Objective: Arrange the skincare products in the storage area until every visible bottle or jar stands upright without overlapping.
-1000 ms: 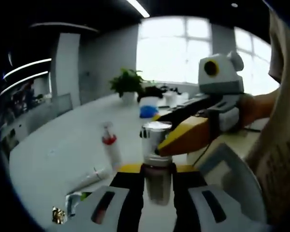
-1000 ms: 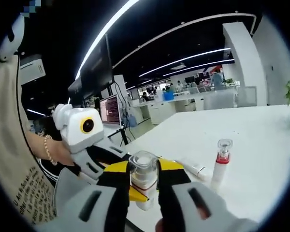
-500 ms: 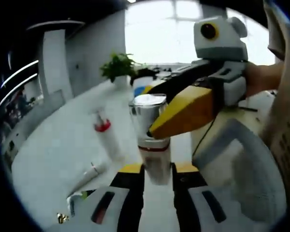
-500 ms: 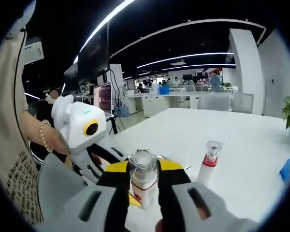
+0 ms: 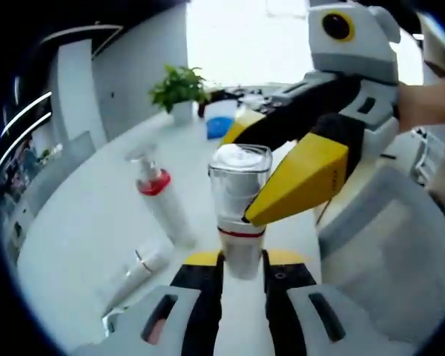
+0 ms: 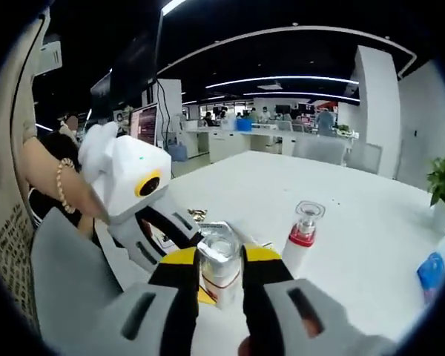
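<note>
1. In the left gripper view, the left tongs (image 5: pixel 242 276) rise from six o'clock and are closed on the lower body of a pump bottle (image 5: pixel 239 211) with a clear cap and a red band, held upright at the centre.
2. The right tongs (image 5: pixel 282 174) enter that view from two o'clock, with yellow tips pressed against the bottle's clear cap. They appear closed on it.
3. In the right gripper view, the same pump bottle (image 6: pixel 219 268) sits between the right tongs (image 6: pixel 220 276) at six o'clock, with the left tongs (image 6: pixel 179 239) reaching in from nine o'clock.
4. Both tongs hold this bottle above the white table (image 5: pixel 74 245), not yet set down.
5. A second pump bottle (image 5: pixel 157 204) with a red collar stands upright on the table at nine o'clock of the held bottle.
6. A white tube (image 5: pixel 141 268) lies flat at eight o'clock, near the standing bottle.
7. A potted plant (image 5: pixel 179 93) sits far back at eleven o'clock.
8. The held bottle looks like light, stiff, smooth plastic, so it may slip. The cap may pull off, so the firmer hold is on the body below the red band.
</note>
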The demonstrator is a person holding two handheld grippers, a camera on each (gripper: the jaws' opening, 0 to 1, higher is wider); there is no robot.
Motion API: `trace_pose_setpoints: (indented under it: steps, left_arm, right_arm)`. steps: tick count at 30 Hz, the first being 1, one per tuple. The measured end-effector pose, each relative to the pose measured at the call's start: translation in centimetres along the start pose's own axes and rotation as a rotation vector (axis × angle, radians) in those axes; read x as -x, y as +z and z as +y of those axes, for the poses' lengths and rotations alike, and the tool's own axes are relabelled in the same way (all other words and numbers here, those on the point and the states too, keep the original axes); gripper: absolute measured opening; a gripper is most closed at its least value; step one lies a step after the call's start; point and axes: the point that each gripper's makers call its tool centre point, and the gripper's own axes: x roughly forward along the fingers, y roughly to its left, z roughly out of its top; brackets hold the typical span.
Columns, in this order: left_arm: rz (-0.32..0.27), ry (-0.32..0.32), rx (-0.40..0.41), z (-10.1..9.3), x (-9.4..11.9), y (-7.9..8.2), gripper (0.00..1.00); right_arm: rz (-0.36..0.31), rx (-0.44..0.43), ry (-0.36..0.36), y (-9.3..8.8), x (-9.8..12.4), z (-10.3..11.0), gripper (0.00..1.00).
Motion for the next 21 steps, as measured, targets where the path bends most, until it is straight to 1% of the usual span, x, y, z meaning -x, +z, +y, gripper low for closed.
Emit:
trace_pose_setpoints:
  steps: [5,12,17,21]
  left_arm:
    - [0.024,-0.014,-0.016,0.2,-2.0,-1.3,0.16]
    - [0.037,-0.031,-0.012,0.4,-3.8,-2.3,0.16]
    - [0.049,-0.042,-0.024,0.6,-4.6,-3.1,0.16]
    - [0.049,-0.050,-0.023,0.8,-4.9,-3.5,0.16]
  right_arm:
    - [0.041,0.003,-0.012,-1.8,-0.6,-0.8,0.21]
    - [0.086,0.000,-0.025,-3.9,-1.3,-1.8,0.21]
    - [0.104,-0.013,-0.033,-4.8,-1.7,-2.3,0.21]
    - [0.110,-0.014,-0.035,-5.1,-1.9,-2.3,0.21]
